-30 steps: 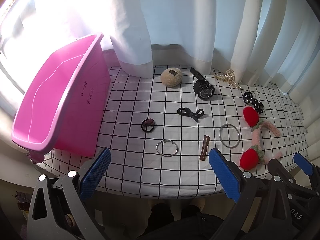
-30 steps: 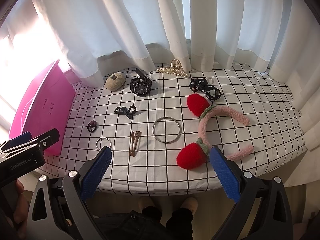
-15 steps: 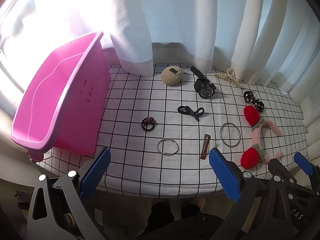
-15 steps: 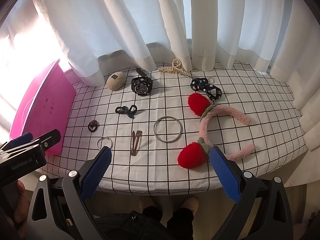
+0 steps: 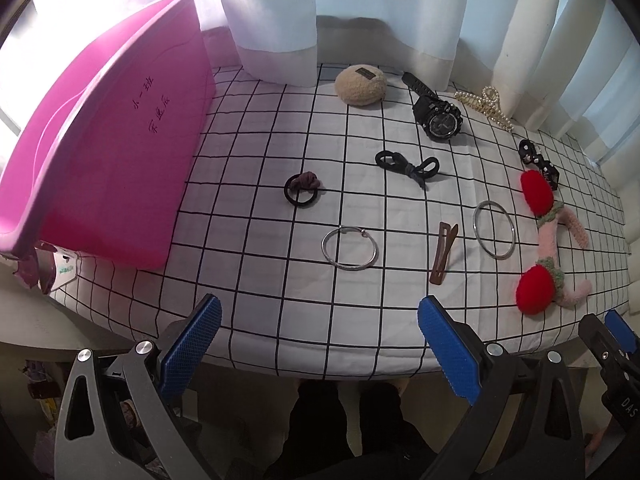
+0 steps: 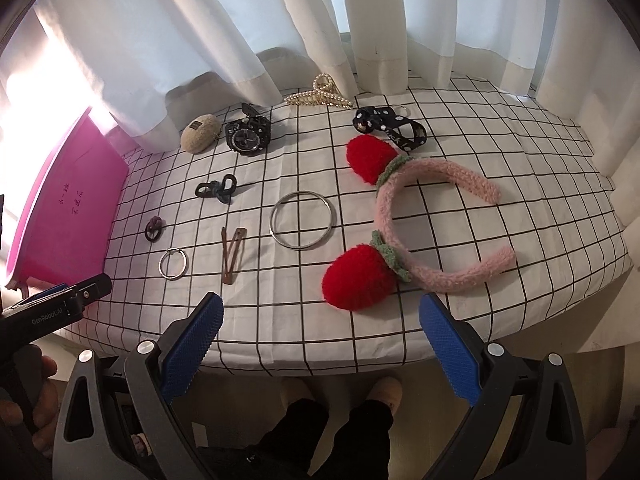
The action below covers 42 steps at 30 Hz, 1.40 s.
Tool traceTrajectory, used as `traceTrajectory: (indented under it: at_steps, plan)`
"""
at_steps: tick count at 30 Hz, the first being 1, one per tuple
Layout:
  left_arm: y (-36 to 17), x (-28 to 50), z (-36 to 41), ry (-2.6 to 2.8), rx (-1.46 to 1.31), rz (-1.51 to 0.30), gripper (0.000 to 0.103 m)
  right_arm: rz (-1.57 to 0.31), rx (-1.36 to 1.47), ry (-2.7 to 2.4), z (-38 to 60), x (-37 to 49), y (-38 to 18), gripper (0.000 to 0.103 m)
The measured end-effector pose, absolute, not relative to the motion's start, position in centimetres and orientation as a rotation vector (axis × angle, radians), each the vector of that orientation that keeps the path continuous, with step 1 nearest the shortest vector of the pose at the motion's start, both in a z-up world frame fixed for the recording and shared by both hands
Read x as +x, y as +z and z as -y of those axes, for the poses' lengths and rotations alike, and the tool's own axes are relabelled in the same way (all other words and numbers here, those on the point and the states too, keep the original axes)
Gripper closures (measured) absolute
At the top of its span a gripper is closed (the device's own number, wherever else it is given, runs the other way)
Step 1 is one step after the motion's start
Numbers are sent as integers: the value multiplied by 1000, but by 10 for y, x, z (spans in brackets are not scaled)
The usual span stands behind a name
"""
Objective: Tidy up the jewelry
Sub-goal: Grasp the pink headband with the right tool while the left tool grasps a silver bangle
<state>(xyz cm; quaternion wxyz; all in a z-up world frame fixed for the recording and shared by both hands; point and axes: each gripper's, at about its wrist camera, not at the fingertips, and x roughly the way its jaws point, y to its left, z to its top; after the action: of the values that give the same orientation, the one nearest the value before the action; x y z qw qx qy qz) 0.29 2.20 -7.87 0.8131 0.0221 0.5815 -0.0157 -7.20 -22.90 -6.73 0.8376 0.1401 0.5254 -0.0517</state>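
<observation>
The left gripper (image 5: 318,344) hangs at the near edge of the table (image 5: 260,320), its blue-padded fingers (image 5: 192,344) spread wide apart and holding nothing. The right gripper (image 6: 320,344) hovers at the same near edge further right, fingers (image 6: 450,350) likewise wide apart and empty.

Nearest on the black-and-white checked cloth (image 6: 460,240) lies the pink fuzzy headband (image 6: 440,232) with two red pompoms, towards the right side. Left of it, in a rough row, come a large silver bangle (image 6: 301,219), a brown snap hair clip (image 6: 232,254) and a smaller silver bangle (image 6: 173,264). Further in sit a dark hair tie with a purplish knot (image 5: 303,189) and a black knotted hair tie (image 5: 408,165).

Near the far edge, below the white curtains (image 6: 240,20), lie a beige fuzzy clip (image 5: 361,86), a black wristwatch (image 5: 438,120), a pearl claw clip (image 6: 320,94) and a black polka-dot bow (image 6: 388,125), left to right. A pink plastic tub (image 5: 120,152) with handwriting on its side stands at the left edge, tilted, its far rim against the curtains.
</observation>
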Motion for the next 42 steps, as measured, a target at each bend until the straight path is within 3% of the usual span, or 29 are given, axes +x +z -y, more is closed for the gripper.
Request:
traceTrajectory:
  at_steps: [9,22,42]
  plan:
    - [-132,13,-32,-14,-8,-1272,6,-1112,379,-165,274,-74,-115,9]
    - [-170,38,-10,-22,-4,-1234,6,-1116,254,-126,281,-29,-150,9]
    - [-187,51,-5,16,-12,-1146,5,-1140,111,-151,281,8,-181,9]
